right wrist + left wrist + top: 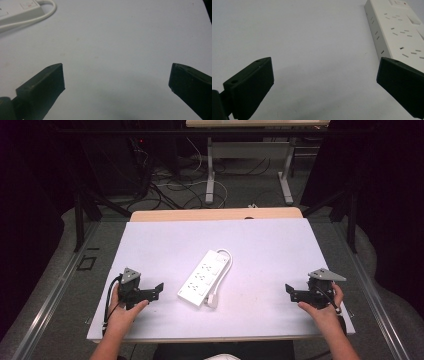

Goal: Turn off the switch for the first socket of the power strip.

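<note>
1. Your left tool [159, 290] sits at the near left of the table [270, 250], gripped in your left hand [124, 312], with its black jaws pointing toward the middle of the table.
2. In the left gripper view, that left tool [324, 80] has its jaws spread wide, with bare table surface between them and nothing held.
3. Your right tool [289, 290] sits at the near right of the table, gripped in your right hand [325, 307], and its jaws point inward, toward the left tool.
4. In the right gripper view, the right tool [116, 80] also stands wide open, with bare white table between its jaws and nothing in its grip.
5. The white power strip [204, 277] lies flat near the middle of the table, set at a slant, between your two tools and touching neither.
6. It lies closer to your left tool; in the left gripper view the power strip [397, 30] runs along the upper right, just beyond the jaw on that side.
7. Its white cord [226, 257] loops round the far end of the strip and runs back down its right side to the plug [212, 301] resting by the near end.
8. In the right gripper view, the strip's end [17, 10] and the cord [47, 12] sit in the upper left corner, well apart from the right tool.
</note>
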A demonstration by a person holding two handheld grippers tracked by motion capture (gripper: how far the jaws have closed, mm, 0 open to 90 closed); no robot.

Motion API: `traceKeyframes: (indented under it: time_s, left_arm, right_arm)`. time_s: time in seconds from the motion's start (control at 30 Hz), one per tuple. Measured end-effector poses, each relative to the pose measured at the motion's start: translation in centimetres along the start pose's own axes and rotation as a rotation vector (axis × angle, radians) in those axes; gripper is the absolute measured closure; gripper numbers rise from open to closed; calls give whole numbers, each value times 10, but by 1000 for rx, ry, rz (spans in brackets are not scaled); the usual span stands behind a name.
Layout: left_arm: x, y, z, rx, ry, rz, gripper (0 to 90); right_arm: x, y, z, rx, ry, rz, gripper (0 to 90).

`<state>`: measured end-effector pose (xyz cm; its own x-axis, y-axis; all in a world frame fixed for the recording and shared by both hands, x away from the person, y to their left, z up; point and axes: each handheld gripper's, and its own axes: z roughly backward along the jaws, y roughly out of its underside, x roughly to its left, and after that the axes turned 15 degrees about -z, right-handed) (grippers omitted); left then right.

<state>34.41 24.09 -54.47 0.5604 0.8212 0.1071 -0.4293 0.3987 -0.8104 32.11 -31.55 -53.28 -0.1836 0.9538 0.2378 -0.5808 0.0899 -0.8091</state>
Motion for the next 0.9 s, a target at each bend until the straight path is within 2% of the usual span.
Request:
traceKeyframes:
  time_s: [0.1,0.13,0.23,0.37,0.47,0.57,0.7,0.9]
  left_arm:
    - [-1,-2,1,-13,3,-15,17]
    - [-2,-3,0,-16,10,-7,17]
    - [-3,-3,-1,-17,20,-28,19]
    - [-5,-1,2,-16,25,-27,19]
    - [-6,-3,3,-23,21,-45,4]
    - [-8,-5,2,-21,44,-40,4]
    - [-12,-7,0,-22,55,-76,4]
    - [-16,-8,-2,-11,61,-98,45]
  right_arm:
    - [1,1,0,-4,-18,-18,0]
    - [0,3,0,-10,-18,-15,3]
    - [-1,4,-3,-4,-10,-28,9]
    - [3,4,-3,-15,4,-20,30]
    - [5,4,-2,-21,9,2,36]
    - [7,4,-1,-35,6,-3,36]
    - [6,5,-1,-33,-3,0,44]
    - [8,6,-3,-31,-10,1,60]
